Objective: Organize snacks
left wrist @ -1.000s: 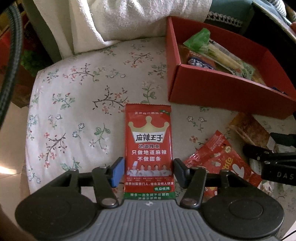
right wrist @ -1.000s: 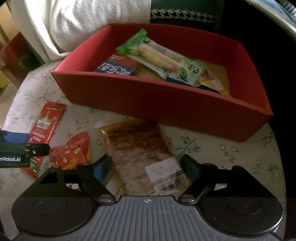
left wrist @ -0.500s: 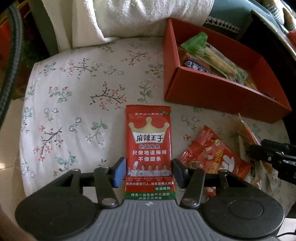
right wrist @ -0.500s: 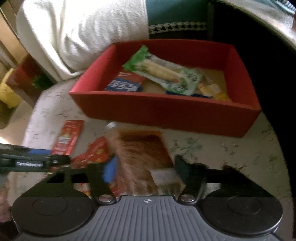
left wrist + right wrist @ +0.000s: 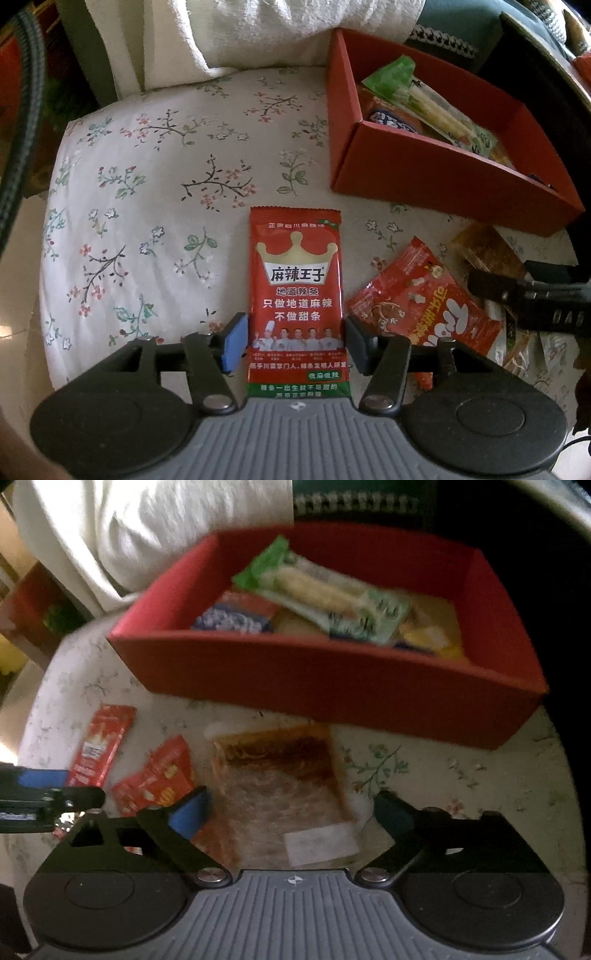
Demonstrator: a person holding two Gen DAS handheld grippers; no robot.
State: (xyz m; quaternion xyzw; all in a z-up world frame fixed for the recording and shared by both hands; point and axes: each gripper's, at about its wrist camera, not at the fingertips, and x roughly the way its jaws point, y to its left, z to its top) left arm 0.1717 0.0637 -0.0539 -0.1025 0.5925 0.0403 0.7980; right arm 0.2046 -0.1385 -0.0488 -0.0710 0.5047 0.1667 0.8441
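Floral cloth (image 5: 461,775), lower frame: right gripper (image 5: 290,808) has spread wider astride the brown pack (image 5: 280,771) — still outside the box (image 5: 332,686) — while the left gripper (image 5: 293,339) brackets the red strip (image 5: 295,277), clamp indeterminate.

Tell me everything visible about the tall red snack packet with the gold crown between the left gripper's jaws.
The red snack packet is a glossy, flat, narrow foil pouch with a cream-gold crown, white Chinese lettering, a row of chefs and a green band at its bottom. It lies face up and lengthwise on the floral tablecloth, apart from the red box. The left gripper straddles its lower end, jaws at both side edges; a firm pinch cannot be confirmed.
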